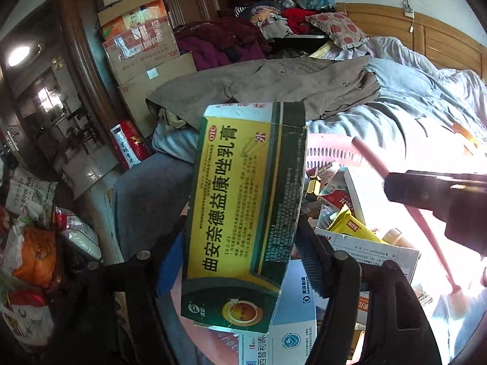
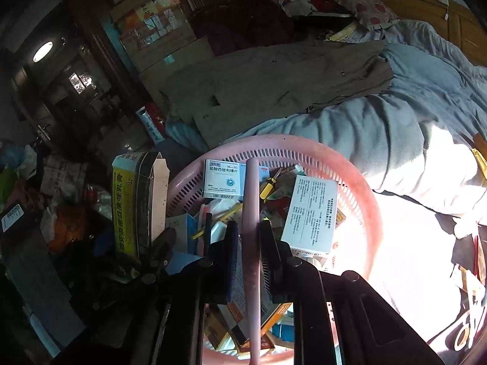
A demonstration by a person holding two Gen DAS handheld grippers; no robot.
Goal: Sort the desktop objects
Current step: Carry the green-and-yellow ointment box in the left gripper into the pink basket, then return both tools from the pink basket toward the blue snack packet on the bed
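Observation:
My left gripper (image 1: 240,261) is shut on a yellow-and-green medicine carton (image 1: 243,213) and holds it upright above the left rim of a pink basket (image 1: 331,149). The carton also shows in the right wrist view (image 2: 134,203), left of the basket (image 2: 359,182). My right gripper (image 2: 248,255) is shut on a long pink stick (image 2: 252,213) that points out over the basket. The stick and the right gripper also show in the left wrist view (image 1: 369,155). The basket holds several boxes: a blue-and-white one (image 2: 223,182), a white one with print (image 2: 310,213), and a yellow-handled screwdriver (image 2: 269,185).
The basket sits on a bed with a light blue blanket (image 2: 380,127) and a brown jacket (image 1: 289,82). Cardboard boxes (image 1: 140,39) are stacked at the back left. Bags (image 1: 33,243) lie on the floor to the left. Strong sunlight washes out the right side.

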